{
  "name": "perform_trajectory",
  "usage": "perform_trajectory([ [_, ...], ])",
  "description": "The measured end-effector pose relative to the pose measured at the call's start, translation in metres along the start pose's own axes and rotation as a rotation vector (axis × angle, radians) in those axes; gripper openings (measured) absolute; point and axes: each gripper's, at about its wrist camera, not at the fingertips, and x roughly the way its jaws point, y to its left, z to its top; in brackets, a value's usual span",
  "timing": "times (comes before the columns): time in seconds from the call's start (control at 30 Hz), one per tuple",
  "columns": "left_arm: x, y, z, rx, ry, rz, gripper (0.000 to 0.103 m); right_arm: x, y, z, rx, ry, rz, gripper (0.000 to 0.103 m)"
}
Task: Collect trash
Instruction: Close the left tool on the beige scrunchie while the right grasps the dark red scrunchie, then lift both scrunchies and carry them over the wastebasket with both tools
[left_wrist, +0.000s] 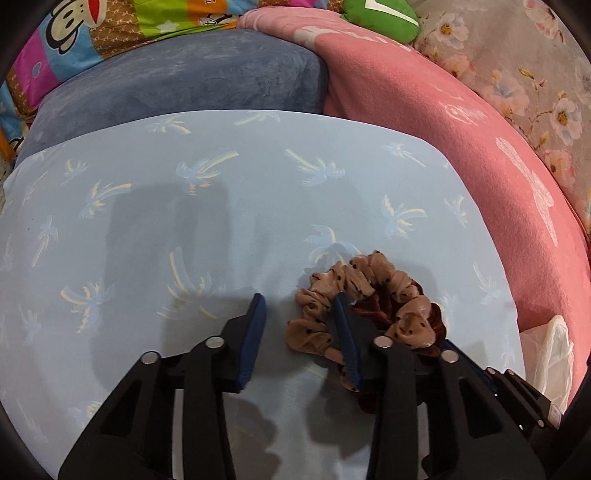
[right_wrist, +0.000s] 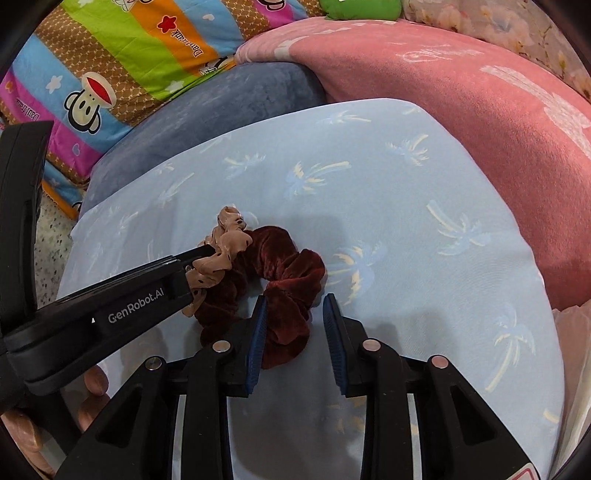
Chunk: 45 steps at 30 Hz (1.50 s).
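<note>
Two scrunchies lie together on a light blue palm-print sheet (left_wrist: 147, 221): a tan dotted scrunchie (left_wrist: 317, 291) and a dark red velvet scrunchie (right_wrist: 284, 266) partly under it. My left gripper (left_wrist: 299, 301) is open. Its right finger pokes into the tan ring, so one side of the ring lies between the jaws, while the left pad stands apart from it. My right gripper (right_wrist: 295, 300) is open around a fold of the red scrunchie. The cloth touches its left pad, and a gap shows at the right pad. The left gripper's finger (right_wrist: 177, 269) comes in from the left in the right wrist view.
A blue-grey velvet cushion (left_wrist: 177, 81) lies beyond the sheet and a pink blanket (left_wrist: 424, 122) runs along its right side. A colourful cartoon quilt (right_wrist: 110, 74) is at the back left, and white plastic (left_wrist: 550, 354) at the right. A person's fingers (right_wrist: 94, 380) show low left.
</note>
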Motion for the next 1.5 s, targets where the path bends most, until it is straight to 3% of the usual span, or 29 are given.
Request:
perform_trajectory([
  [0.07, 0.0, -0.003, -0.002, 0.009, 0.008, -0.017, 0.019, 0.0, 0.0, -0.002, -0.002, 0.004, 0.009, 0.017],
  [0.23, -0.006, -0.003, -0.009, -0.009, 0.022, -0.061, 0.01, -0.008, 0.0, -0.008, 0.0, 0.004, 0.009, 0.011],
  [0.5, -0.036, -0.018, -0.025, 0.016, -0.011, -0.064, 0.009, -0.044, -0.004, -0.028, 0.022, -0.028, 0.021, 0.01],
  [0.93, -0.102, -0.061, -0.044, 0.088, -0.104, -0.104, 0.009, -0.143, -0.018, -0.047, 0.041, -0.185, 0.015, 0.01],
  [1.5, -0.141, -0.152, -0.074, 0.263, -0.174, -0.15, 0.009, -0.25, -0.096, -0.076, 0.145, -0.354, -0.046, 0.01],
])
